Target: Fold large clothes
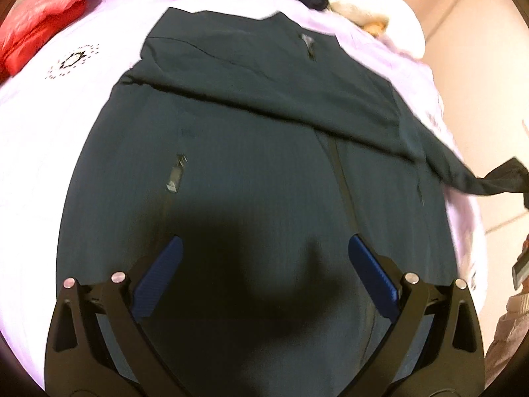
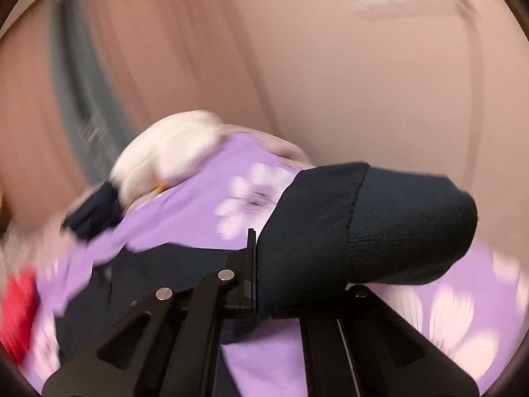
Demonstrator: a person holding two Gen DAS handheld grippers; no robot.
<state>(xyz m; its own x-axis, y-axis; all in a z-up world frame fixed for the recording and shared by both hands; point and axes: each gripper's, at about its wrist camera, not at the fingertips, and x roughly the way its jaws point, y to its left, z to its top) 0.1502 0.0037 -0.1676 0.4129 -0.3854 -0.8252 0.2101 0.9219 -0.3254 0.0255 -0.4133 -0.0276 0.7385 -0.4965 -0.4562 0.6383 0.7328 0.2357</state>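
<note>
jacket point(image 1: 238, 139), dark teal, fine-ribbed knit, flat on lilac floral sheet point(image 1: 39, 139); sleeve draped toward 3 o'clock. left gripper point(image 1: 263, 251) spread wide above the hem, holding nothing. right gripper point(image 2: 261, 264) pinching ribbed cuff point(image 2: 406, 225).

The dark jacket point(image 1: 251, 139) is matt woven cloth with a faint ribbed texture, and its cuff point(image 2: 410, 225) is a knit rib. The bedsheet point(image 1: 43, 132) is smooth lilac cloth. The red garment point(image 1: 43, 16) looks slightly shiny and quilted. The left hand-held gripper point(image 1: 264, 258) is matt black plastic with ridged blue pads point(image 1: 158, 278) and shiny metal pins.
</note>
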